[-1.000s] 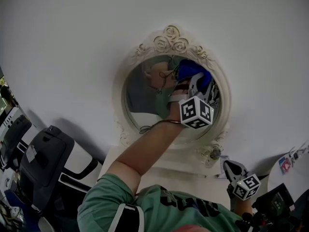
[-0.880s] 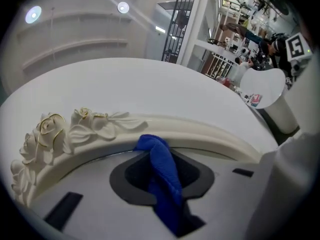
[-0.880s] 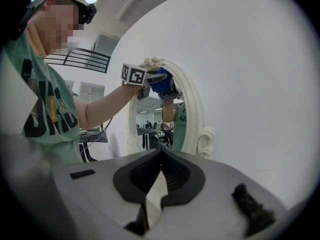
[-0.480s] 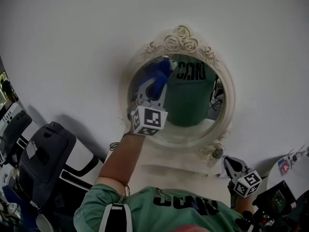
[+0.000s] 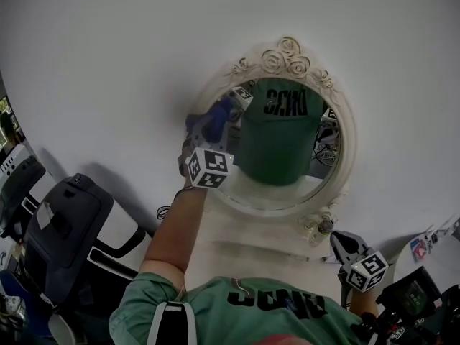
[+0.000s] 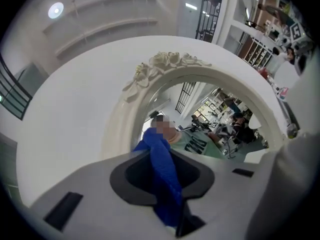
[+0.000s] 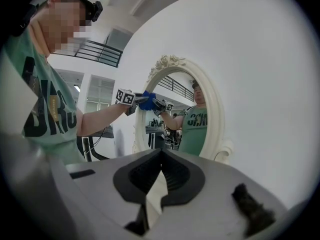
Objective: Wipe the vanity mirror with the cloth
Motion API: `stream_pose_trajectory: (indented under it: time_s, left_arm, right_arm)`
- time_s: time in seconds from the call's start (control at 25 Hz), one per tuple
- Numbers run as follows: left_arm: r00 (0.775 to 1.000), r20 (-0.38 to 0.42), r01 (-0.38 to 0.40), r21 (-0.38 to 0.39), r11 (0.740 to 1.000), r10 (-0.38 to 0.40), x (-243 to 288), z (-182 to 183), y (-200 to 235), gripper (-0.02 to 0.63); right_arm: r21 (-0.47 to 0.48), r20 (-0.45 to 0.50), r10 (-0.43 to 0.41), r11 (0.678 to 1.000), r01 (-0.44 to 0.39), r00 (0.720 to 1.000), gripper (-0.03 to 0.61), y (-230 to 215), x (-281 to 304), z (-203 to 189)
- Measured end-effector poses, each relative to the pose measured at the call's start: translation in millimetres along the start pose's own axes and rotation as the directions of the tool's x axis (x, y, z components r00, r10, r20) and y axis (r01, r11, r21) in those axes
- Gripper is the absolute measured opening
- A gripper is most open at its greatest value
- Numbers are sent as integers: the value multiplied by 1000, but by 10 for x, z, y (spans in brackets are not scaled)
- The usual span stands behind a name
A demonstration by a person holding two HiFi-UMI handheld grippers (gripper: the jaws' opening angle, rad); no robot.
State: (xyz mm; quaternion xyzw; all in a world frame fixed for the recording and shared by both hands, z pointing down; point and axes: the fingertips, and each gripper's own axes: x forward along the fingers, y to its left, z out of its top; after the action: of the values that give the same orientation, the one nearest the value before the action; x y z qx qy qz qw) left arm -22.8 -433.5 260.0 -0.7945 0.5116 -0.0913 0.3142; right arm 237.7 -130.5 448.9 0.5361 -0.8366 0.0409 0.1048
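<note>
Left tool (image 6: pixel 167 184) found clamped on cloth (image 6: pixel 161 166) at vanity mirror (image 5: pixel 277 139) left rim; right tool (image 7: pixel 160 179) jaws together, empty. Even pressure, overlapping passes advised.

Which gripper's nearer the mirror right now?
Left. The left gripper holds the blue cloth at the mirror's left rim; the right gripper hangs below the mirror, apart from it.

Plain white wall (image 5: pixel 108 49); a black and white seat (image 5: pixel 68 228) near it, lower left; 2 round ceiling lights (image 6: pixel 56 9) overhead; a black railing (image 7: pixel 102 51) high up behind
</note>
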Motion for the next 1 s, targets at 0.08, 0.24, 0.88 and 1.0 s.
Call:
stream_pose_trajectory:
  time_s: [0.08, 0.24, 0.88, 1.0]
  left_arm:
    - [1000, -6, 21, -32, 999, -21, 67, -4, -66, 94]
    - [998, 18, 65, -38, 997, -65, 108, 191, -259, 94]
    - [898, 163, 368, 230, 901, -408, 380, 1838, -2738, 94]
    - [897, 170, 365, 235, 901, -408, 379, 1837, -2742, 94]
  right_arm:
    - [8, -3, -14, 1000, 14, 1000, 12, -37, -31, -25]
    - [25, -7, -37, 999, 37, 999, 12, -112, -107, -98]
    - [93, 15, -95, 991, 93, 995, 12, -372, -437, -360]
    - [103, 15, -99, 990, 97, 995, 12, -407, -470, -389]
